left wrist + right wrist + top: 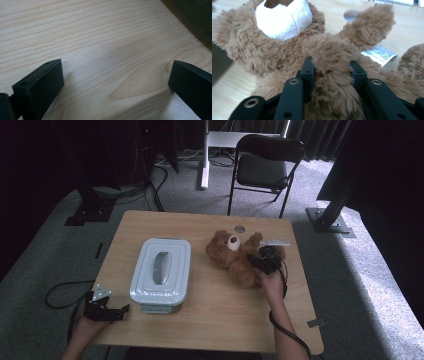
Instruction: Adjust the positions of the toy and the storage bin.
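Wooden table (210, 315) — gripper-pinched teddy bear (329, 82)

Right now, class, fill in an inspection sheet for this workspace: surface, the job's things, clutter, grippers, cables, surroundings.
Surface: wooden table, light grain.
Job's things: brown teddy bear lying face up; grey lidded box to its left, lid on.
Clutter: small round disc near the far edge.
Grippers: right gripper shut on the bear's body; left gripper open at the near left table edge, nothing between its jaws.
Cables: black cable trailing on the floor at left.
Surroundings: grey carpet, black folding chair behind the table.
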